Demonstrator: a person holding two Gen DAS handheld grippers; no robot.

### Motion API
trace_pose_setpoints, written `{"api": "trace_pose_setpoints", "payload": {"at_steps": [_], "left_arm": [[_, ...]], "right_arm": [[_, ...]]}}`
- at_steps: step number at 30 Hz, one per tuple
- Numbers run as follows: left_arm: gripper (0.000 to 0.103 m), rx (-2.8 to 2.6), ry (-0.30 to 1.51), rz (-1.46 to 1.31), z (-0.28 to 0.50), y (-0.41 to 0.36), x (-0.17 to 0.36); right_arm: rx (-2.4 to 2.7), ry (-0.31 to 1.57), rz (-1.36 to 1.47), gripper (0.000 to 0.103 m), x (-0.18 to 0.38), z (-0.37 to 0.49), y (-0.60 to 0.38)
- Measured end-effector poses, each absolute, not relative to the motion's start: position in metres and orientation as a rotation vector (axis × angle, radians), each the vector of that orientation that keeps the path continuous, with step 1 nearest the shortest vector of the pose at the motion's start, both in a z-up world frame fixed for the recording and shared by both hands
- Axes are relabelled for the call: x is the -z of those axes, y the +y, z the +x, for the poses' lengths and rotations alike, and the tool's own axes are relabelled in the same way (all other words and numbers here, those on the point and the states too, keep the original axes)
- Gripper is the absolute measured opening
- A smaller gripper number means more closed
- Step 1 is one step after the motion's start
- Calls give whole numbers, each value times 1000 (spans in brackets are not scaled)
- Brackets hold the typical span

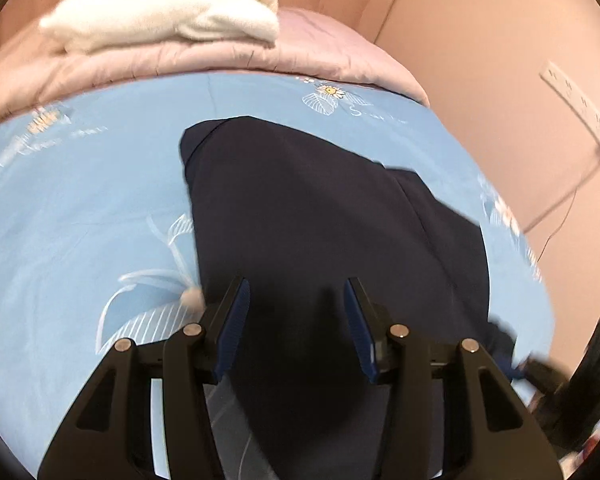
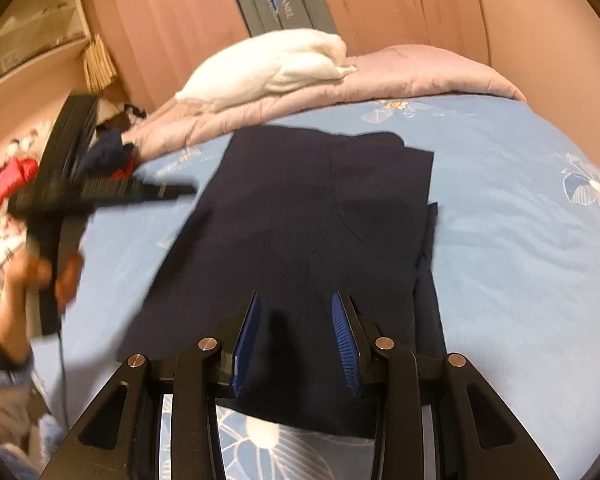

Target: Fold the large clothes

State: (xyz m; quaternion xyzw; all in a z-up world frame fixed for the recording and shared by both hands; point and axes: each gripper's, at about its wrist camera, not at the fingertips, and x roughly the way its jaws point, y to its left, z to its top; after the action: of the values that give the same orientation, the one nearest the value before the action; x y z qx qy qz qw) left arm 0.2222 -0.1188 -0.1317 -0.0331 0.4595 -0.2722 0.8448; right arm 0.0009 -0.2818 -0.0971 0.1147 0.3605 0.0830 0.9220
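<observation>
Left wrist view: the left gripper [image 1: 296, 286] hangs with jaws spread and bare over the dark navy garment [image 1: 320, 216], which lies flat on the blue floral sheet [image 1: 80, 200]. Open sheet runs left of the garment; the quilted pink duvet [image 1: 204, 60] and fluffy white blanket [image 1: 164, 16] lie beyond it.

Right wrist view: the right gripper [image 2: 296, 300] also gapes bare above the garment [image 2: 300, 220], a smooth folded rectangle with layered right edges. Wide sheet [image 2: 500, 220] lies right of it; the left gripper [image 2: 180, 191], blurred, reaches its left edge.

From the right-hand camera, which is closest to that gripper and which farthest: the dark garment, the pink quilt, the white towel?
1. Dark garment: directly below the right gripper, on the blue sheet.
2. Pink quilt: beyond it, across the bed's far end.
3. White towel: farthest, atop the quilt, left of centre.
</observation>
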Motion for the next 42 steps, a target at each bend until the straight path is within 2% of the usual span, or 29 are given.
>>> {"api": "trace_pose_setpoints", "payload": {"at_steps": [6, 10, 14, 19, 21, 24, 27, 32, 35, 36, 37, 42], "left_arm": [[47, 503, 1089, -37, 276, -140, 170], [49, 498, 1059, 158, 272, -166, 174], [50, 512, 1062, 153, 271, -161, 167], [52, 535, 1027, 47, 256, -122, 146], [60, 546, 1007, 16, 246, -109, 142], [61, 555, 1012, -26, 232, -96, 143], [61, 574, 1040, -66, 229, -92, 149], [61, 601, 1096, -137, 228, -96, 161], [61, 593, 1120, -168, 229, -97, 168], [62, 590, 1125, -185, 230, -96, 170], [62, 589, 1129, -195, 231, -95, 170], [64, 585, 1150, -226, 237, -95, 174]], "right_arm": [[-170, 812, 209, 36, 121, 11, -282], [-194, 822, 259, 36, 127, 11, -290], [-214, 828, 299, 37, 124, 8, -293], [-263, 771, 343, 49, 97, -3, -302], [-271, 693, 393, 53, 79, -10, -316], [-202, 623, 439, 73, 61, -3, -339], [-131, 623, 482, 74, 62, 20, -363], [-159, 724, 679, 73, 89, 73, -387], [-202, 749, 758, 50, 100, 94, -392], [-233, 759, 788, 24, 104, 99, -392], [-238, 774, 779, 10, 105, 99, -384], [-222, 690, 628, 6, 76, 97, -369]]}}
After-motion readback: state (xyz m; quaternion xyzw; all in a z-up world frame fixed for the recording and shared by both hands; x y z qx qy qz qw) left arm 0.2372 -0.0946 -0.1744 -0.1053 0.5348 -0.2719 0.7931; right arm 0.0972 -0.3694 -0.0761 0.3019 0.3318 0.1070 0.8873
